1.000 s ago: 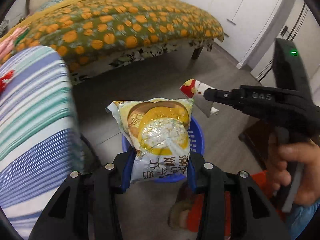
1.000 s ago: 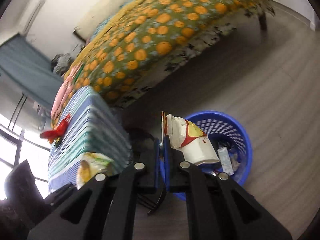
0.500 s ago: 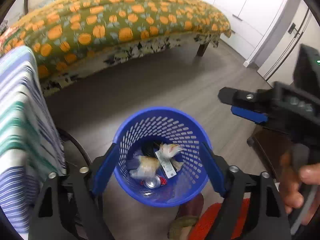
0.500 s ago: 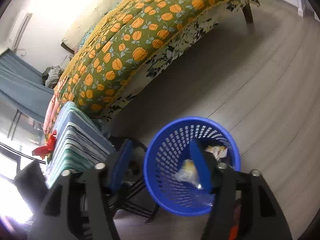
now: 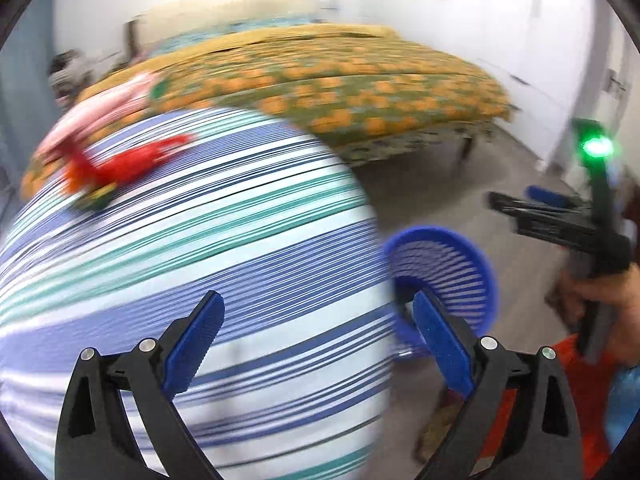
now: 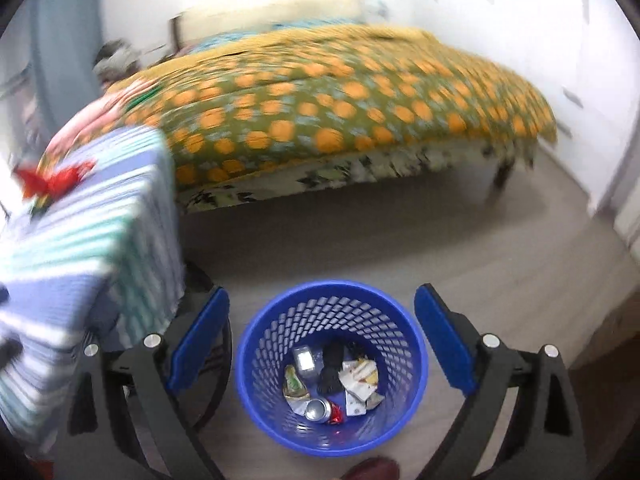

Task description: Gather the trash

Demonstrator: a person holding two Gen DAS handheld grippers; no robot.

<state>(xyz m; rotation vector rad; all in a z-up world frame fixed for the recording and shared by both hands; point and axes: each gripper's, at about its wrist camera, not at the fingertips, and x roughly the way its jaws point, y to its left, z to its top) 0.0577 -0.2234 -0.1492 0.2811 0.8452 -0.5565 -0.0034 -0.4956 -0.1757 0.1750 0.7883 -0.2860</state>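
Observation:
The blue mesh basket (image 6: 260, 360) stands on the floor and holds a can (image 6: 318, 408), wrappers (image 6: 360, 380) and other scraps. My right gripper (image 6: 320, 320) hangs over it, its jaws opening wide with nothing between them. In the blurred left wrist view my left gripper (image 5: 318, 336) is over the edge of the striped tablecloth (image 5: 200, 248), its jaws also opening and empty. The basket (image 5: 440, 264) is just to its right. A red wrapper (image 5: 116, 168) lies on the far side of that cloth, also seen as the red wrapper (image 6: 52, 180). The right gripper (image 5: 516, 198) shows at the right, held by a hand (image 5: 612, 292).
A bed (image 6: 320, 120) with an orange-flowered cover fills the background beyond a strip of grey floor. The striped table (image 6: 80, 240) stands left of the basket, with a black frame (image 6: 216, 360) under it. A shoe (image 6: 372, 470) and white cupboard doors (image 5: 520, 40) are at the edges.
Both grippers let go of their wrappers, which dropped into the basket, and their jaws spread wide. The left gripper swung left over the striped table. The right one rolled level above the basket.

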